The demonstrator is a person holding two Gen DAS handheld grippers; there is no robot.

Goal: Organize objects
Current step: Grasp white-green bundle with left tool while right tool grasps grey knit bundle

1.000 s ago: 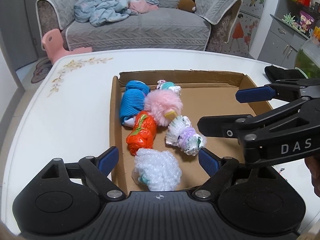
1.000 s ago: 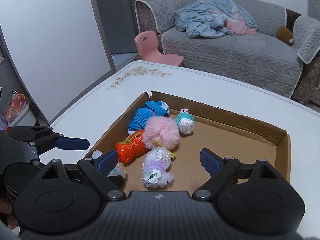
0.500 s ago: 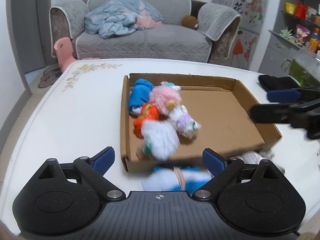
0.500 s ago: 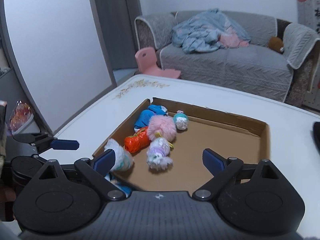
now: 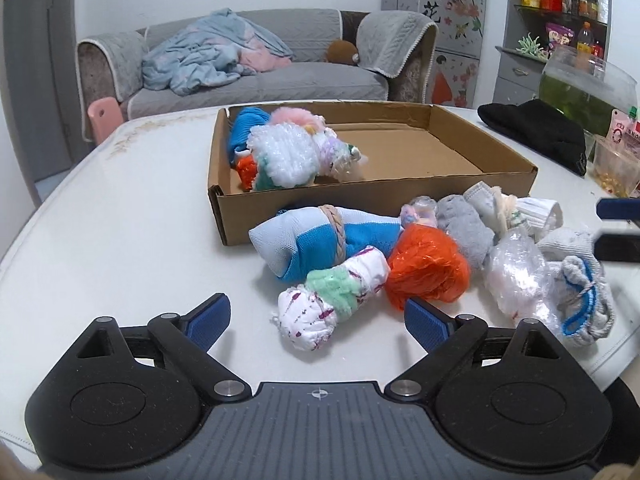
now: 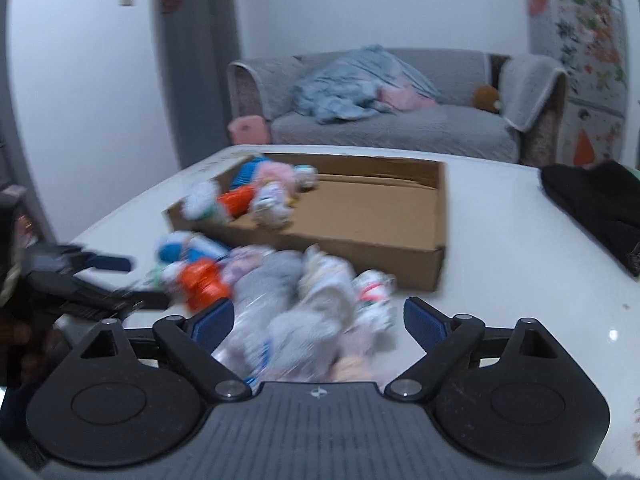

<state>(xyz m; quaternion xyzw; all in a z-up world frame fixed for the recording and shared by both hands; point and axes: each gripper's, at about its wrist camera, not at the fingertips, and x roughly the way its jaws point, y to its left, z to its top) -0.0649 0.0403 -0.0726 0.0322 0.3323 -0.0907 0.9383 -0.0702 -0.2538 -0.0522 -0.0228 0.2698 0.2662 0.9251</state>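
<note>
A shallow cardboard box (image 5: 400, 194) (image 6: 384, 236) on the white table holds several rolled bundles at its left end, with a white bubble-wrap one (image 5: 286, 156) in front. A pile of bundles lies before the box: a blue and white roll (image 5: 320, 242), a white roll with a green band (image 5: 332, 298), an orange one (image 5: 426, 268), a grey one (image 5: 464, 228), a clear plastic one (image 5: 518, 276). My left gripper (image 5: 318, 318) is open and empty, low, with the white-green roll between its fingertips. My right gripper (image 6: 318, 316) is open over the blurred pile (image 6: 288, 292).
A black cloth (image 5: 536, 132) (image 6: 596, 200) lies on the table at the right, beside a glass jar (image 5: 584, 84) and a snack bag (image 5: 618, 160). A grey sofa (image 5: 256, 64) and a pink chair (image 5: 104, 116) stand beyond the table's far edge.
Both grippers pulled back from over the box and dropped low toward the near table edge. The pile in front of the box came into view. Both stay open.
</note>
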